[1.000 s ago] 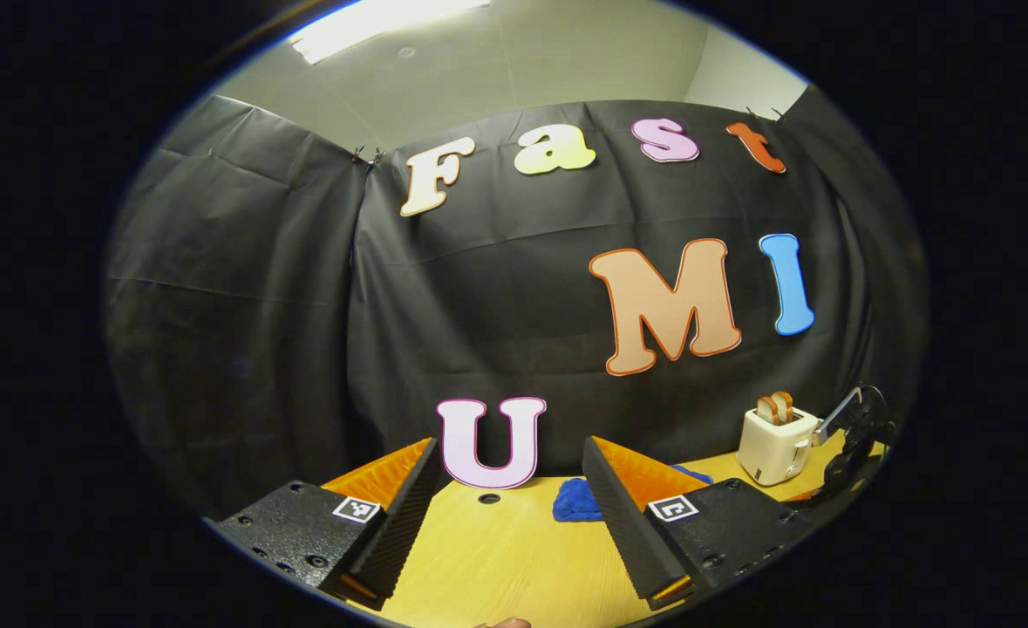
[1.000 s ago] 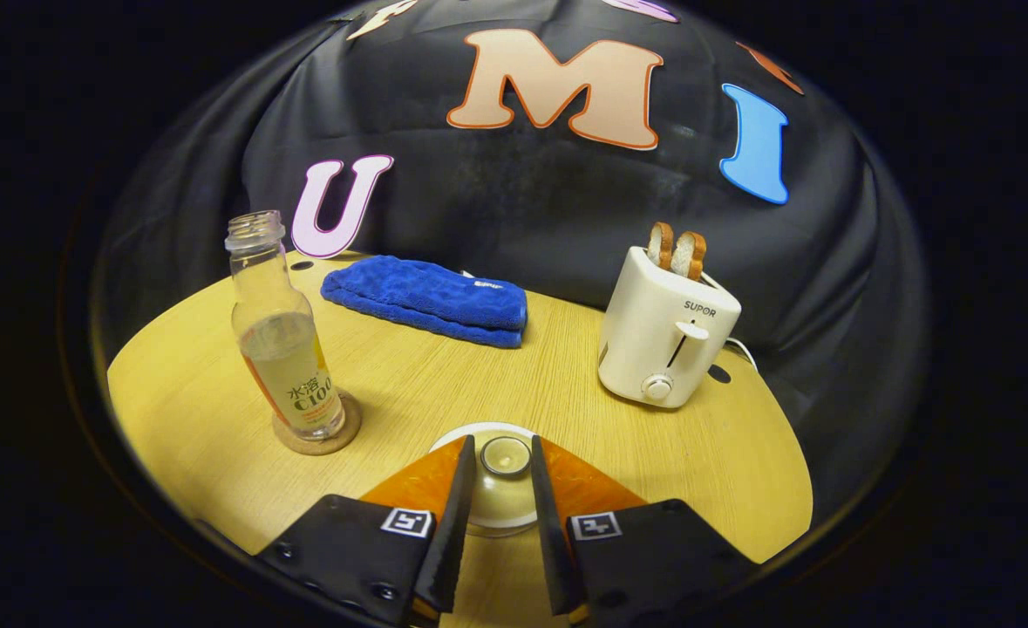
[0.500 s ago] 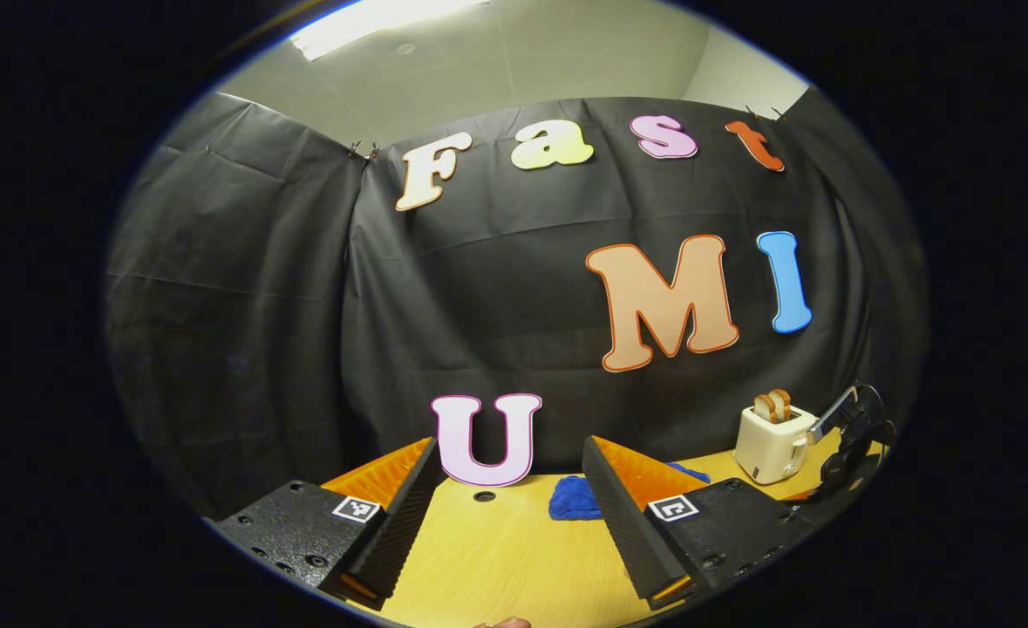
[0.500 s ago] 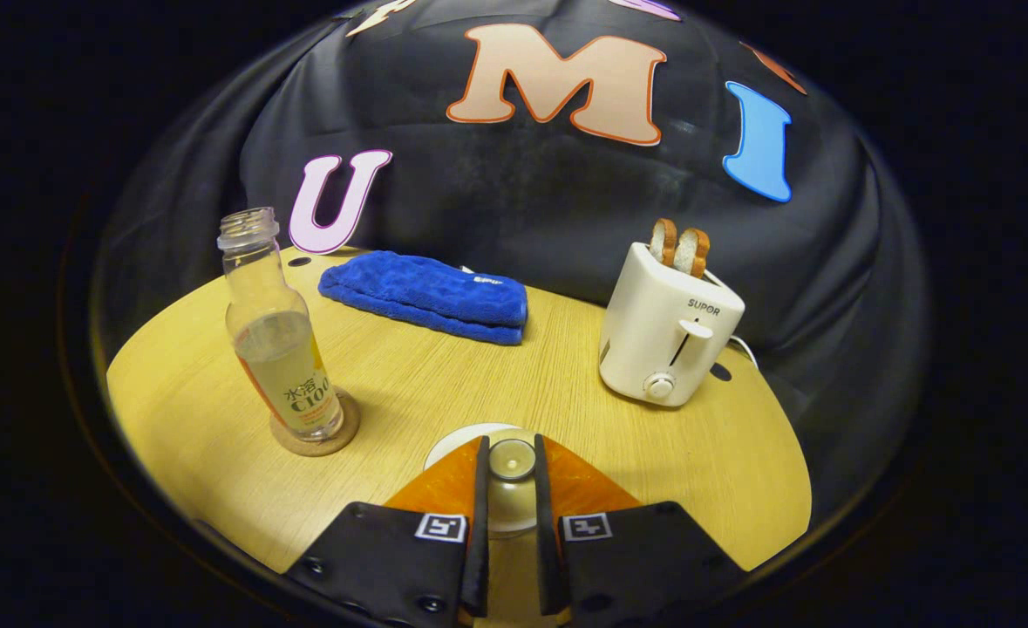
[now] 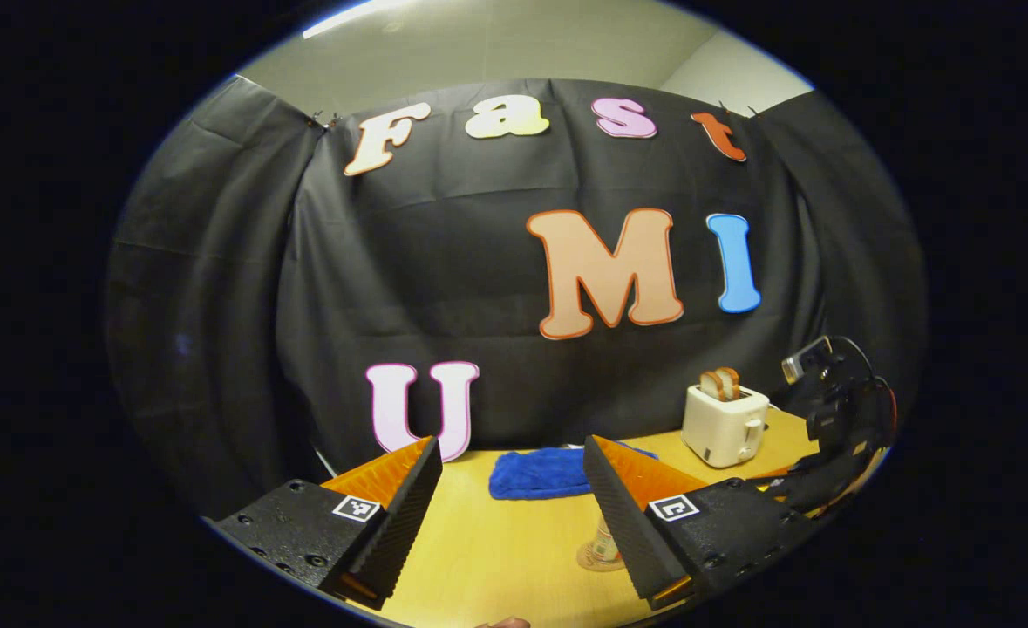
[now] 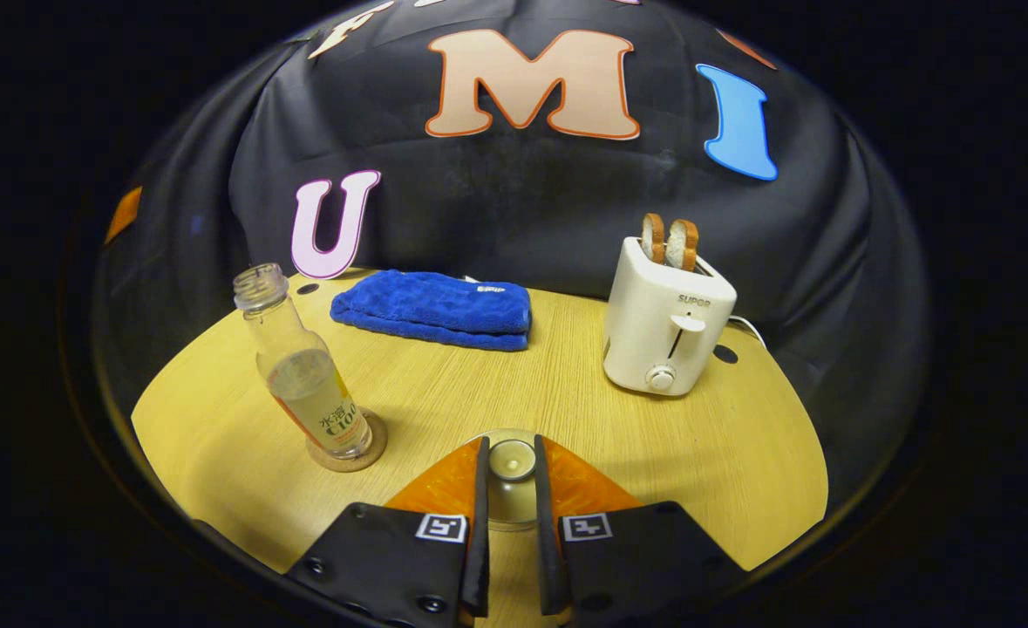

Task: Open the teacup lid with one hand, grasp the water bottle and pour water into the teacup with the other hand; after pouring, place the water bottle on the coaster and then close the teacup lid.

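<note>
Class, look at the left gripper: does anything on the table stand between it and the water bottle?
Nothing visible does. The left gripper is open over bare table; the bottle stands on its coaster beside the inner face of one finger. The blue towel lies farther back.

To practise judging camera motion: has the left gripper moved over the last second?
Yes. The toaster and blue towel have slid left in the left gripper view, so the left gripper swung right, toward the water bottle.

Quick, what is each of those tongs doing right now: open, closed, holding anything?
Left tongs: open, holding nothing, above the table.
Right tongs: closed on the knob of the teacup lid.
</note>
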The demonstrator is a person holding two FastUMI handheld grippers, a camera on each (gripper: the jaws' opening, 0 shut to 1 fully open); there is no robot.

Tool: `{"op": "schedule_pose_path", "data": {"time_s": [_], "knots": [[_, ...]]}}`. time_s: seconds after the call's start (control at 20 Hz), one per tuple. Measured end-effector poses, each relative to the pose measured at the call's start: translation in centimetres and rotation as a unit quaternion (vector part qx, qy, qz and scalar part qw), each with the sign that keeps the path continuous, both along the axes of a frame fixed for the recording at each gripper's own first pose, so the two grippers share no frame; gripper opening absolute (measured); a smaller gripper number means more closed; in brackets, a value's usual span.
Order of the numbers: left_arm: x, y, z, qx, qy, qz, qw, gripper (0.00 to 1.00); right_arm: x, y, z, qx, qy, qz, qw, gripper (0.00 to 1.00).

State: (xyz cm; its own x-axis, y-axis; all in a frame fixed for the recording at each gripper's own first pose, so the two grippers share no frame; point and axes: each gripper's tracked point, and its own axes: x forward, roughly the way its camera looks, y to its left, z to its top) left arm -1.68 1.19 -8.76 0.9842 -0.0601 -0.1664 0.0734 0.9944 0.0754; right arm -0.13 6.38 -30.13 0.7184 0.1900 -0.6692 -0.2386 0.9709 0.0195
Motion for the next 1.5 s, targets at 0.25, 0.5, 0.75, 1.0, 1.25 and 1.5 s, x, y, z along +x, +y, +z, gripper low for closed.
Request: {"op": "schedule_pose_path", "data": {"time_s": [0.25, 0.5, 0.75, 1.0, 1.25, 1.5], "knots": [[-0.1, -3.3, -4.5, -0.004, 0.031, -0.057, 0.998, 0.96, -0.5, -1.9, 1.8, 0.007, 0.004, -0.034, 0.999, 0.27], [0.2, -5.5, -8.4, -0.003, 0.055, -0.099, 0.994, 0.95, -0.9, -3.9, 4.3, -0.002, -0.007, -0.051, 0.999, 0.25], [0.5, -6.9, -12.2, -0.001, 0.086, -0.121, 0.989, 0.95, -1.7, -4.6, 5.8, -0.001, -0.009, -0.066, 0.998, 0.25], [0.3, -7.9, -16.7, -0.007, 0.131, -0.132, 0.983, 0.96, -2.3, -4.5, 6.8, -0.002, -0.012, -0.067, 0.998, 0.24], [1.1, -9.3, -20.3, 0.017, 0.159, -0.154, 0.975, 0.96, -2.8, -5.8, 7.1, -0.006, -0.009, -0.088, 0.996, 0.24], [2.5, -9.7, -22.0, 0.032, 0.168, -0.160, 0.972, 0.98, -3.4, -7.5, 7.3, -0.020, -0.006, -0.105, 0.994, 0.24]]}}
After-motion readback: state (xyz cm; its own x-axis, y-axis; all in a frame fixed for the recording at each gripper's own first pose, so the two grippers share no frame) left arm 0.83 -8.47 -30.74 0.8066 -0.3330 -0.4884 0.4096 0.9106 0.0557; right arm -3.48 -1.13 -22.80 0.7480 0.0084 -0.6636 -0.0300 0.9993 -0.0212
